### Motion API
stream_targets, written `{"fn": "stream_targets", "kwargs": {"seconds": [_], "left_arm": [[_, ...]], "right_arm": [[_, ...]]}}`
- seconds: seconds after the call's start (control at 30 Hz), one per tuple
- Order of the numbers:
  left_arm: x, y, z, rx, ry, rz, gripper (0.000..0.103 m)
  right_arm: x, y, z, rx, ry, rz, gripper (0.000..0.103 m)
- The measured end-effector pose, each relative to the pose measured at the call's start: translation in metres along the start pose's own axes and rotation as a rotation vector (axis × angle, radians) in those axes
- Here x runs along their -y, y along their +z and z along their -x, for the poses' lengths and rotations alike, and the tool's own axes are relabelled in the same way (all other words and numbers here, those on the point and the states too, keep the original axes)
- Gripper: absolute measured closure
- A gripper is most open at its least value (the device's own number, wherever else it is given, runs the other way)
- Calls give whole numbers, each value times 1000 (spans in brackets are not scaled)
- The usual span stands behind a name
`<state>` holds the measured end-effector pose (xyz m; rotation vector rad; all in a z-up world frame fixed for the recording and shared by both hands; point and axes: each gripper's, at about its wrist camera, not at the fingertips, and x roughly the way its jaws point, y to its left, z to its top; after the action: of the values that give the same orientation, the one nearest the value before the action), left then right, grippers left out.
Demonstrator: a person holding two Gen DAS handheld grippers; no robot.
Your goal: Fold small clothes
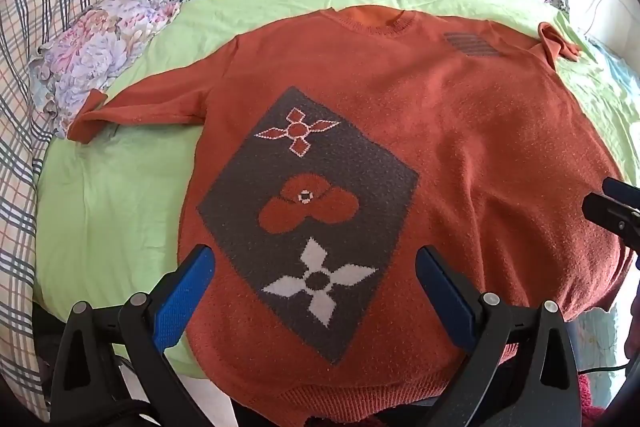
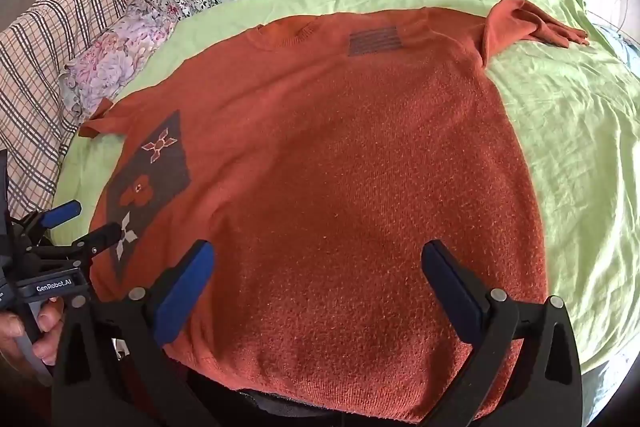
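We read "GenRobot.AI" on the left gripper point(image 2: 86, 225), seen from the right wrist. The orange sweater point(image 1: 400, 131) lies flat, face up, on the green sheet point(image 1: 112, 211). Both the left and the right gripper point(image 2: 316, 263) hover over its hem, their 2 fingers wide apart, gripping nothing.

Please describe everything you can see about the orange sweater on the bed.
The orange sweater looks knitted and slightly fuzzy, with ribbed collar and hem. It lies unfolded, front up, on a green sheet, both short sleeves spread outward. A grey diamond panel shows three flower motifs; a small striped grey patch sits near the collar. The left gripper and right gripper are open near its hem, neither gripping it.
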<state>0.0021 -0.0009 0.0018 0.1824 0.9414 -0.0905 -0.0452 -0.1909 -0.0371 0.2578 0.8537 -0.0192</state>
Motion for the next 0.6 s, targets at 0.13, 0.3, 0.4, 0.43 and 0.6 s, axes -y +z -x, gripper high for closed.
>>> {"fn": "stream_targets", "kwargs": {"seconds": [0.13,0.3,0.4,0.43,0.6], "left_arm": [[-2,-1,1,-3,-1,2,2],[2,-2,-2,-1,-3,4,2],[2,-2,-2,-1,-7,7,2],[3,-2,-2,-1,-8,7,2],[-1,-2,-2,5,-19,8,2]], "right_arm": [[2,-4,1,3,1,-5,0],[2,-2,-4,-1,3,-3,0],[3,1,-3,1,0,3,0],[2,1,-3,2,1,3,0],[0,-1,-2,0,1,0,0]]}}
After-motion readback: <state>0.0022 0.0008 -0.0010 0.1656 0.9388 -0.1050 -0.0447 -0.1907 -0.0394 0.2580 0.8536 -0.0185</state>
